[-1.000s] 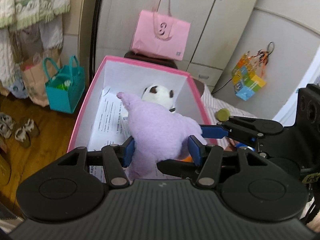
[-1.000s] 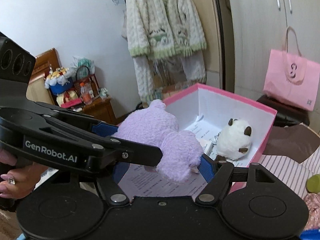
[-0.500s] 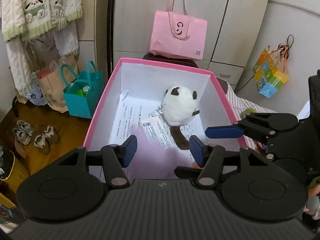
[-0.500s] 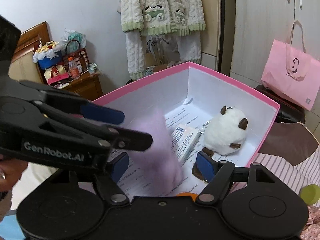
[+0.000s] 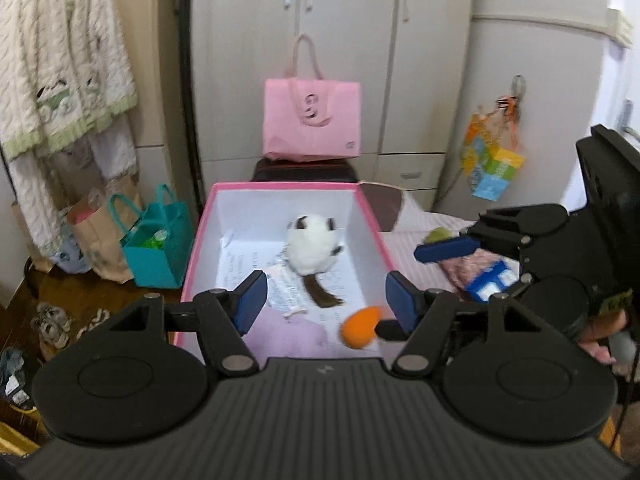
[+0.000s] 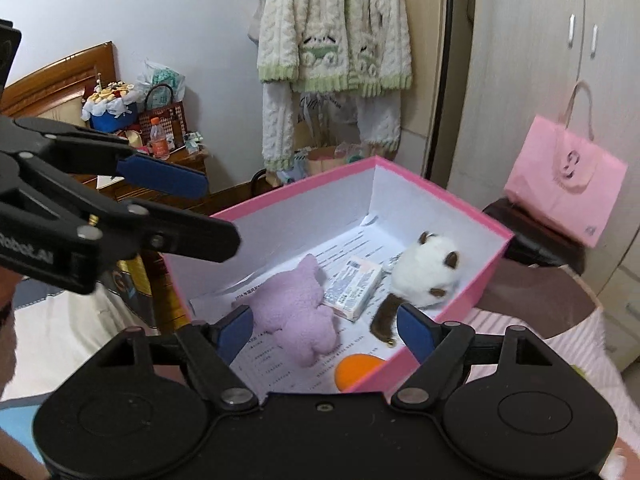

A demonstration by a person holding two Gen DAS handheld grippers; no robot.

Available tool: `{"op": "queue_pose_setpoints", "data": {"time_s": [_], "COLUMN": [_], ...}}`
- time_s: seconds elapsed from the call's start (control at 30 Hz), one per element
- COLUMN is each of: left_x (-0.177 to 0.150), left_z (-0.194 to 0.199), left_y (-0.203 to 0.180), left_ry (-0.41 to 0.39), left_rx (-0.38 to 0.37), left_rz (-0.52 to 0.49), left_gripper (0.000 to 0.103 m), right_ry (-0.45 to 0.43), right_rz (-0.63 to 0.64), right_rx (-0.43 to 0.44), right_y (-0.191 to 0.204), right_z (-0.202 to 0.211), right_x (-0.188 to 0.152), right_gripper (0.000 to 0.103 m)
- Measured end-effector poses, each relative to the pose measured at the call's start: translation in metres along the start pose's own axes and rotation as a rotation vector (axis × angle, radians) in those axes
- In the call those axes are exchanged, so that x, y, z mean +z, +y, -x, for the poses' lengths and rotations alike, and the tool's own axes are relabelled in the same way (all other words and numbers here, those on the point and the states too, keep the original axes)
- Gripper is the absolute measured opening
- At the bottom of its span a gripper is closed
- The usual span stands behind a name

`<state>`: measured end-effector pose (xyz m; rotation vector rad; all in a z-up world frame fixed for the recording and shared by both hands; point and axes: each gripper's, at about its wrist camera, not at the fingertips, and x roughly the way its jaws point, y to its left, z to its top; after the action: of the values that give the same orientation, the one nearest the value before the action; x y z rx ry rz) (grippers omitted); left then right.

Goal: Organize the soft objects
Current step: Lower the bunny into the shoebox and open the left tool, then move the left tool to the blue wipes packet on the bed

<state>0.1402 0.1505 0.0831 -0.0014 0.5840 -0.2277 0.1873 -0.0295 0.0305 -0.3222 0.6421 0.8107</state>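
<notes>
Purple plush (image 5: 286, 334) half behind left jaws

Both grippers are matte black plastic w/ blue pads on the fingers. Left gripper (image 5: 326, 300): ribbed black body, two round discs at the base, silver screws at the finger joints. Right gripper (image 6: 326, 332): same build, smooth body. White letters "Robot.AI" show on the left gripper's side, seen from the right wrist.

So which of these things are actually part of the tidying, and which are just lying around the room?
Part of the job:
- pink box
- purple plush
- white plush
- orange soft ball
- left gripper, open
- right gripper, open

Just lying about:
- pink bag
- teal bag
- hanging cardigan
- small packet
</notes>
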Motion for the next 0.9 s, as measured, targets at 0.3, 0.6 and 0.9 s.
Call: {"op": "queue_pose_setpoints", "data": {"time_s": [0.3, 0.6, 0.9], "left_x": [-0.013, -0.019, -0.036], "left_z": [0.042, 0.056, 0.031], "left_y": [-0.040, -0.085, -0.136], "left_ry": [-0.012, 0.033, 0.073], "left_rx": [-0.084, -0.190, -0.279], "left_rz": [-0.084, -0.137, -0.240], "left_gripper": [0.066, 0.066, 0.066], "right_ry": [-0.046, -0.102, -0.090], "right_rz": [0.020, 0.038, 0.010], "right_rx": [-0.056, -0.117, -0.240], "right_y": [0.011, 0.014, 0.003], "right_z": [0.071, 0.135, 0.159], "right_x": [-0.019, -0.064, -0.119], "right_gripper": [0.084, 0.085, 0.085]}}
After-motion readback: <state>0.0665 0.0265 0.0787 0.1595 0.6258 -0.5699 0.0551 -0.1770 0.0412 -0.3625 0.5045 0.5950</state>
